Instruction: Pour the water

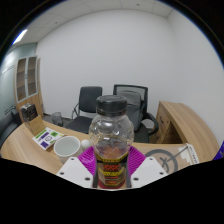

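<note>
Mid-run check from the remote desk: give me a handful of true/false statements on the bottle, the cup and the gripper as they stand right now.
1. The bottle stands upright between the gripper fingers. True.
2. The bottle's cap is off. False: a dark cap sits on its neck.
3. A white cup stands on the wooden desk, beside the bottle. True.
4. The bottle is tipped over the cup, pouring. False: it is upright and apart from the cup.
5. Two office chairs stand beyond the desk. True.
6. The bottle is opaque metal. False: it is clear, with a label on its lower part.
</note>
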{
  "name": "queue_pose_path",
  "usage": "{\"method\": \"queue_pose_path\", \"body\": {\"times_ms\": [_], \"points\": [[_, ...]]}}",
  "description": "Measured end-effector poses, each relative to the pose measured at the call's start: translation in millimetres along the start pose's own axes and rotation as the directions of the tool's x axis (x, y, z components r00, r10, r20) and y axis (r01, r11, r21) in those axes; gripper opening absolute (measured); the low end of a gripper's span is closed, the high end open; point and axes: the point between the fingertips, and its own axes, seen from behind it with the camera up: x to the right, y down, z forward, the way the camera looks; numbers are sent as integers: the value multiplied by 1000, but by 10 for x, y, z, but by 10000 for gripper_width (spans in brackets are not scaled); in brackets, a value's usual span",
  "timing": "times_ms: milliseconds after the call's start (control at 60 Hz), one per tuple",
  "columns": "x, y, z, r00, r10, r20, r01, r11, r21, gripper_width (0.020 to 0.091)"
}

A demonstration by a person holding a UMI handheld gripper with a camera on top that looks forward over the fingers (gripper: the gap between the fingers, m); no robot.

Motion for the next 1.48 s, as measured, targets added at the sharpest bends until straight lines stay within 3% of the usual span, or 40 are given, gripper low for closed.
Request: {"method": "queue_pose_path", "body": {"times_ms": [67,167,333,383,433,483,550,1017,1300,1483], "points": [[2,140,48,1000,14,4,-14,1000,-11,385],[-4,97,42,1000,12,14,-12,999,47,400],[-7,127,18,1000,18,26,-18,999,26,518],[-5,196,-6,999,30,21,-30,999,-23,639],[-6,220,-56,999,36,19,-35,998,-55,865],[1,230,-147,1000,25,5,-24,997,-77,826],[-9,241,-330,999,-3,-34,0,994,-109,865],[-1288,349,-2819,982,31,-187,-72,973,-221,856],[-1793,560,-3642,953,76,-293,-140,969,-202,858],[-1991,496,-3772,953,77,-292,-137,972,-190,859]]}}
